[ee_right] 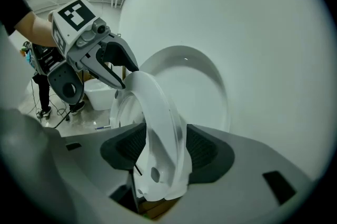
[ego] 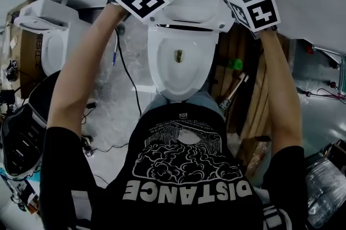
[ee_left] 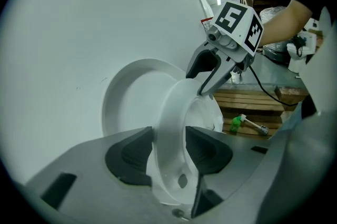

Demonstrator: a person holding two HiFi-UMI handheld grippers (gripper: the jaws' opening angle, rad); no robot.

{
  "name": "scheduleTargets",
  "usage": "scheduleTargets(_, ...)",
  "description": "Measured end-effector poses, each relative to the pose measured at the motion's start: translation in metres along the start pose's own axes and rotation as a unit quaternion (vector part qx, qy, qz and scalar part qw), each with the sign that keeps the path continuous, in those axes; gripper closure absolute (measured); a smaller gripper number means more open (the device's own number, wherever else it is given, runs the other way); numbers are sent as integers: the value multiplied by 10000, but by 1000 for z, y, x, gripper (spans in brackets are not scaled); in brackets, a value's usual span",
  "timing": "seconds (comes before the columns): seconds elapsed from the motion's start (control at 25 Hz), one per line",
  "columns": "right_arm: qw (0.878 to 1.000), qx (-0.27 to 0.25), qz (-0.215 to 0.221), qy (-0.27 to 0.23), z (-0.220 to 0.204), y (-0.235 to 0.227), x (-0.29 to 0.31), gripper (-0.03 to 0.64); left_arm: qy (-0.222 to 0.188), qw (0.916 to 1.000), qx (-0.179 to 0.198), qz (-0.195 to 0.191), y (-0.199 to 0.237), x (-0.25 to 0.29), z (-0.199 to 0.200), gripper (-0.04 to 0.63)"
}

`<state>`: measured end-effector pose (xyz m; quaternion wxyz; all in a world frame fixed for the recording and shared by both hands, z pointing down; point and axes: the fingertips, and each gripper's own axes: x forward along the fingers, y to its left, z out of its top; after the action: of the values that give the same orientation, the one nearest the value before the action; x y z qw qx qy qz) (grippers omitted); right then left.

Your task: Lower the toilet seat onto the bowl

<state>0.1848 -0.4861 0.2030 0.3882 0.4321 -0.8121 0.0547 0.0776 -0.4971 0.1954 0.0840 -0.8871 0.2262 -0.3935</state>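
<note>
Your left gripper and right gripper clamp the raised toilet seat; next, ease it toward 6 o'clock onto the bowl.

Pale floor, toilet bowl standing on it, black cable, wooden pallet alongside

Head view looks steeply down; gripper views closely share toilet seat

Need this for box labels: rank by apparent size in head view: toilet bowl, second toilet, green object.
1. toilet bowl, only slightly larger
2. second toilet, nearly alike
3. green object, clearly smallest
</note>
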Motion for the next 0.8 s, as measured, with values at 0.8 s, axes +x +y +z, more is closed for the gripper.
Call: scheduleTargets(0.8, 9962, -522, -418, 552, -32, 76, -49, 396, -263, 9983, 370, -374, -67, -60, -17, 486)
